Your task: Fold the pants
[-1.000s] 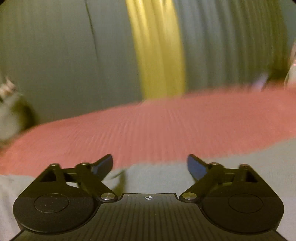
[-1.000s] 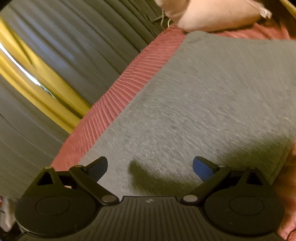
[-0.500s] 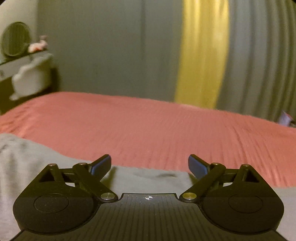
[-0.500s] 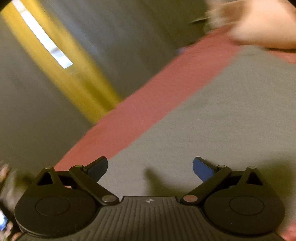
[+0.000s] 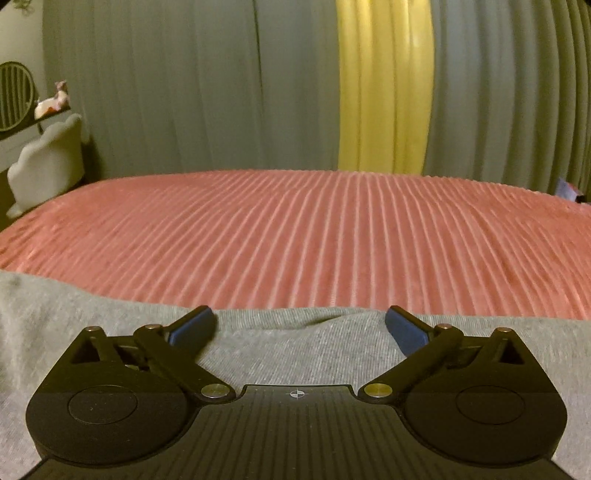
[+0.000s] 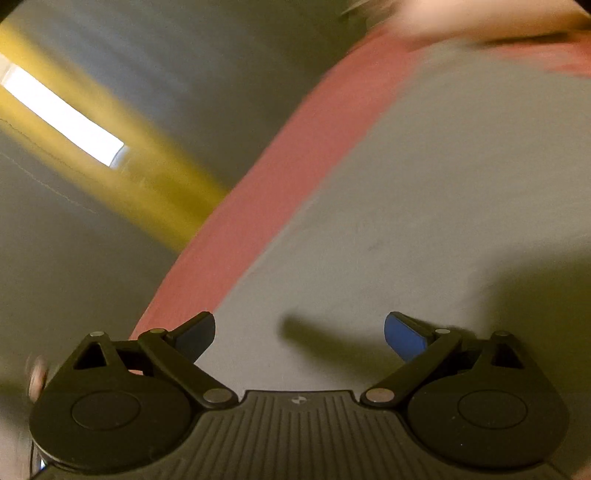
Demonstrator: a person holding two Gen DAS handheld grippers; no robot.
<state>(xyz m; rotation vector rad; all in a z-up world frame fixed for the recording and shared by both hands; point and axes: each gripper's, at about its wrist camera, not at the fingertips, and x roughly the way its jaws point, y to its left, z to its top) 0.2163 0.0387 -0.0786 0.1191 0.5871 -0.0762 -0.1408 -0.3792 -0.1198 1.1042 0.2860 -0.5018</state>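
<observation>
In the left wrist view, the pants [image 5: 291, 354] are plain grey knit cloth lying flat on the near edge of a bed under a pink ribbed bedspread [image 5: 314, 240]. Their far hem runs across the picture with one small wrinkle near the middle. The left tongs [image 5: 298, 325] hover low over that hem; their jaws have just been opening and now stand wide, with nothing gripped, only cloth below them. This view alone shows the grey curtains [image 5: 166, 92] with a yellow strip [image 5: 384, 92] behind the bed, a pale scalloped chair back [image 5: 48, 162] by the bed's left corner, and a small figurine [image 5: 55, 101] on a shelf above it.

In the right wrist view, which is blurred and tilted, the pants [image 6: 424, 184] fill most of the picture as a smooth grey sheet, with a band of bedspread [image 6: 277, 177] along their left side. The right tongs [image 6: 299, 330] have just been closing slightly but are wide apart and hold nothing; their shadow falls on the cloth. Only this view shows a bright window slit [image 6: 62, 114] in the yellow strip and a blurred pale shape [image 6: 461, 18] at the far edge.

No writing is legible in either view.
</observation>
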